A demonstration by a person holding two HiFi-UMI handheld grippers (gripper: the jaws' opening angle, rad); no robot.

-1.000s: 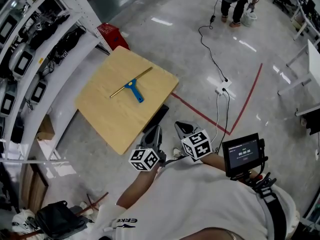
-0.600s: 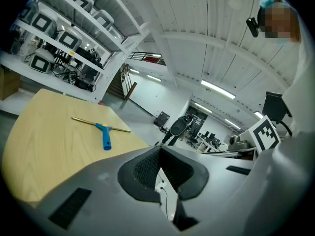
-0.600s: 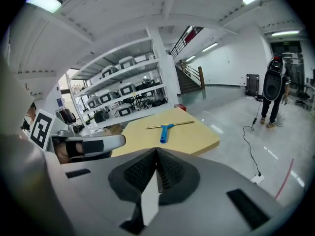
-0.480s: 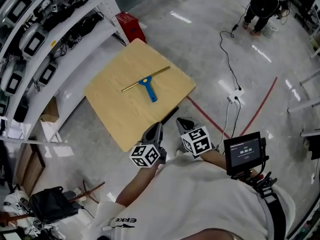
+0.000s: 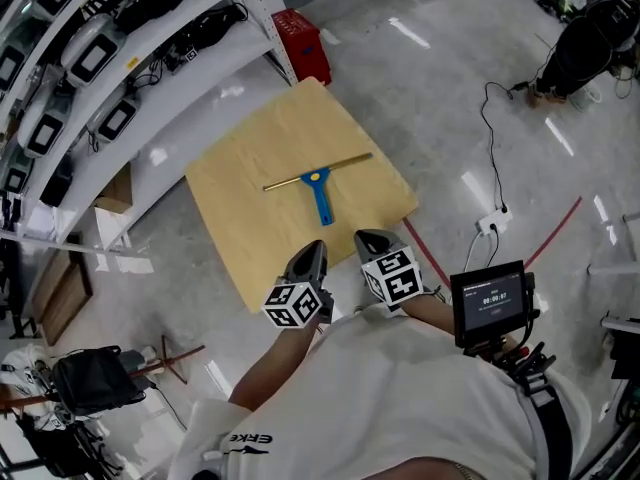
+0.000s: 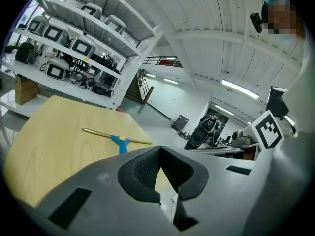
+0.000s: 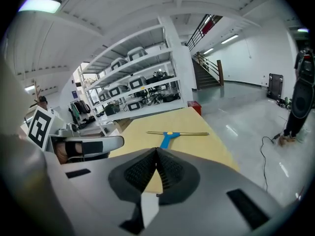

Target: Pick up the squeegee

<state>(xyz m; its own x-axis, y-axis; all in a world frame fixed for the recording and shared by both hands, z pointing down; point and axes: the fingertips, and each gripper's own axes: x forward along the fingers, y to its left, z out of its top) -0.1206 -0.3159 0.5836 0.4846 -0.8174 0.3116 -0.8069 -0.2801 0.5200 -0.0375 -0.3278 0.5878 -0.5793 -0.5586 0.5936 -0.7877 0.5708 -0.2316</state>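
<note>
We see the squeegee (image 5: pixel 318 182) lying flat near the middle of the wooden surface (image 5: pixel 245 218), brass bar across, blue handle pointing toward us. Left tongs (image 5: pixel 314 252) and right tongs (image 5: pixel 370 240) hang side by side at the near edge of the surface, both aimed at the squeegee and well apart from it. We read both as pinched narrow, tips together, nothing between. Shelving (image 5: pixel 120 78) runs beside the surface. A red crate (image 5: pixel 305 30) sits on the floor past its far corner.
</note>
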